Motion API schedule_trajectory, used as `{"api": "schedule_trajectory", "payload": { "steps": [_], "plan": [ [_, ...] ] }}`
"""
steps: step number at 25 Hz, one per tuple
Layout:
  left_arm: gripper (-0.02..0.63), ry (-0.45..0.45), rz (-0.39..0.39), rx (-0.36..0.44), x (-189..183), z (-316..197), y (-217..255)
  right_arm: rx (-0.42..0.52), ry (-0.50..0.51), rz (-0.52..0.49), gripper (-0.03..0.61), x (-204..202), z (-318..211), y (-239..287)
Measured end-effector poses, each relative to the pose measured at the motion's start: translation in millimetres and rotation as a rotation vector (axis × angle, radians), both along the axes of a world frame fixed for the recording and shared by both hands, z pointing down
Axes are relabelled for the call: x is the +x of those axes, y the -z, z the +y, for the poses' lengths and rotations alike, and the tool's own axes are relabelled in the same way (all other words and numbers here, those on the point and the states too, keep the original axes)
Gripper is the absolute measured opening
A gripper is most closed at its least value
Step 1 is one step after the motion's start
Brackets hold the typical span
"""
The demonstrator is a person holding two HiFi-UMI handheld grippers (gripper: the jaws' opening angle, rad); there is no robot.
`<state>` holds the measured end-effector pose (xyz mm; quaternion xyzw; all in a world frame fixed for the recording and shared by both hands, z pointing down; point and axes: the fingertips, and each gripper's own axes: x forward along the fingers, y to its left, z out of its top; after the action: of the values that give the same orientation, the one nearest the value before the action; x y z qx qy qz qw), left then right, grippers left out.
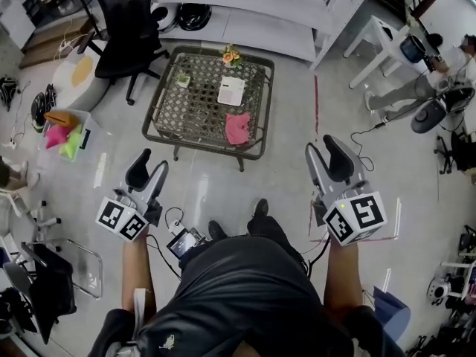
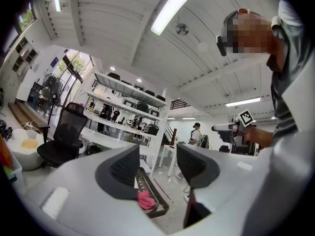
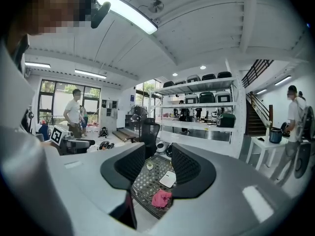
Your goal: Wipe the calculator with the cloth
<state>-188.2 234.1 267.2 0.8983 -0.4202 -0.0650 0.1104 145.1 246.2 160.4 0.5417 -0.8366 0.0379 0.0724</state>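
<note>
A white calculator (image 1: 231,91) lies on a low wicker table (image 1: 160,117), with a pink cloth (image 1: 238,128) crumpled near the table's front edge. Both grippers hang in the air well short of the table, one at each side of the person's body. My left gripper (image 1: 149,171) is open with nothing between its jaws, and so is my right gripper (image 1: 327,158). In the right gripper view, the gripper (image 3: 158,166) frames the calculator (image 3: 168,179) and the cloth (image 3: 161,198). The left gripper view shows the gripper (image 2: 157,168), the cloth (image 2: 145,199) and a corner of the table (image 2: 160,211).
A small potted plant (image 1: 183,78) and flowers (image 1: 231,54) stand at the table's back. A black office chair (image 1: 126,28) is at the far left, white shelving (image 1: 253,13) behind, and a bin of colourful items (image 1: 63,129) at left. Someone sits at a white desk (image 1: 379,43) on the right.
</note>
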Motion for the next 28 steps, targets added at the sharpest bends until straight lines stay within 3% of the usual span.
{"api": "schedule_trajectory", "payload": {
  "steps": [6, 28],
  "plan": [
    [0.254, 0.017, -0.020, -0.016, 9.0, -17.7, -2.9, -0.012, 0.038, -0.017, 0.150, 4.4, -32.2, -8.3],
    [0.255, 0.282, -0.065, -0.046, 74.6, -98.8, 6.6, -0.028, 0.303, -0.087, 0.150, 55.1, -206.5, -28.9]
  ]
}}
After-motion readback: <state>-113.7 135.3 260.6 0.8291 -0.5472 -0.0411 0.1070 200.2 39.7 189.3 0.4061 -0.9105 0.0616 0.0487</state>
